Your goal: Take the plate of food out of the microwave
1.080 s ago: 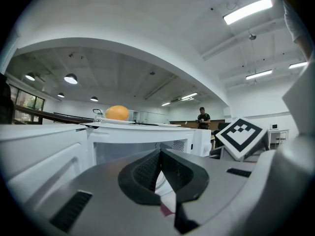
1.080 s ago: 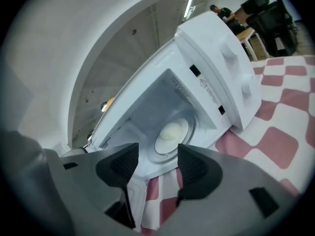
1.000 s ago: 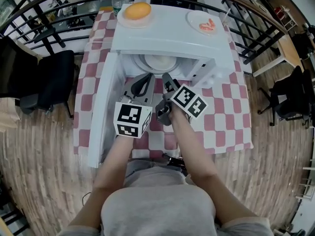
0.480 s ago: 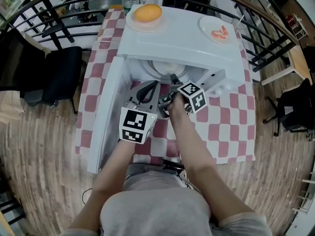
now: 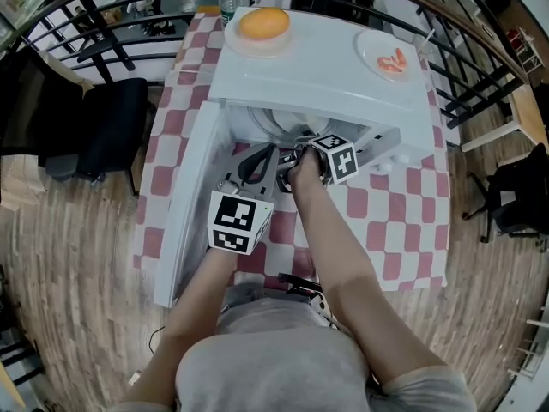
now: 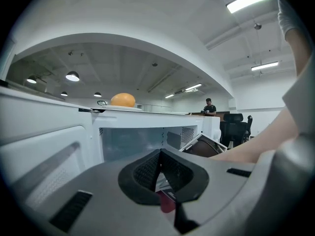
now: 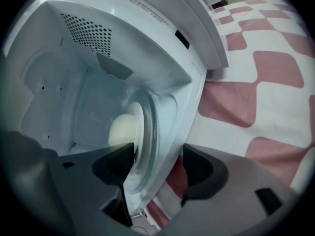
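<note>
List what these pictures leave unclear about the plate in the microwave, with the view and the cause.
- Plate, head view: mostly hidden under the top of the microwave and the right gripper, whose jaws have just been opening, the plate's edge showing between them.
- Food, right gripper view: a pale lump, too blurred to name; one jaw covers its lower part.
- Left gripper view: the left gripper, jaws together, blocks the microwave's floor, so no plate shows.

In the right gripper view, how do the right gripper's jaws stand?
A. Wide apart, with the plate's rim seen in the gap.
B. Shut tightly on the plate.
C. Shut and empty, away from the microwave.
A: the right gripper has just been opening its jaws; they stand wide apart, and the rim of the plate inside the microwave shows in the gap, ungripped.
</note>
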A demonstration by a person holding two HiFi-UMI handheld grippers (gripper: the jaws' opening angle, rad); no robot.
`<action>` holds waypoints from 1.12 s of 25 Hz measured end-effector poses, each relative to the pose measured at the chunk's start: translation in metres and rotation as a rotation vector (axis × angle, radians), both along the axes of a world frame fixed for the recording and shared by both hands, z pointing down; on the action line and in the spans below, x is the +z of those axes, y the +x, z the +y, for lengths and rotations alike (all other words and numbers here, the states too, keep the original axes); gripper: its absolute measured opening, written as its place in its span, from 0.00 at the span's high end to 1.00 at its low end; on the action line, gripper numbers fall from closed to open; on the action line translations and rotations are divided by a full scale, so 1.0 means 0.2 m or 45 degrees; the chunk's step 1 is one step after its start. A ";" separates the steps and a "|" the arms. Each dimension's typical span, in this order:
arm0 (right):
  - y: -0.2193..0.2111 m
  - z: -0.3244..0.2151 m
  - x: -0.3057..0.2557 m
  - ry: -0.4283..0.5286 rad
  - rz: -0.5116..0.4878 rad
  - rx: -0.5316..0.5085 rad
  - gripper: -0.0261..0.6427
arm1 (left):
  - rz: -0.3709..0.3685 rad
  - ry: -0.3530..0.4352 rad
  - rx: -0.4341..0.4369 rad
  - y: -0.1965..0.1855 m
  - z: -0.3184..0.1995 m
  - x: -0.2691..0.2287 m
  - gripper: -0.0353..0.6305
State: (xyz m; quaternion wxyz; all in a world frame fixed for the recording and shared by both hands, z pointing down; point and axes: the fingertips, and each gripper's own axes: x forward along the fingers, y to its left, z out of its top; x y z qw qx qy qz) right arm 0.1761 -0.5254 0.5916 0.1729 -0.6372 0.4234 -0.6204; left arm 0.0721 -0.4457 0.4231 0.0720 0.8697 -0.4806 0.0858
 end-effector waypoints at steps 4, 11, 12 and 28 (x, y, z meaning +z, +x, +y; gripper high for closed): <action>0.00 0.01 0.00 -0.013 -0.032 0.014 0.50 | 0.001 -0.002 -0.014 -0.02 -0.01 0.00 0.94; 0.00 0.04 -0.01 0.017 -0.031 -0.086 0.53 | 0.016 -0.014 -0.036 -0.03 -0.03 0.01 0.94; 0.01 0.05 -0.02 0.019 -0.033 -0.095 0.55 | 0.018 -0.013 -0.039 -0.03 -0.03 0.01 0.94; 0.01 0.11 -0.08 0.109 -0.084 -0.159 0.76 | 0.048 -0.039 -0.059 -0.05 -0.02 0.05 0.94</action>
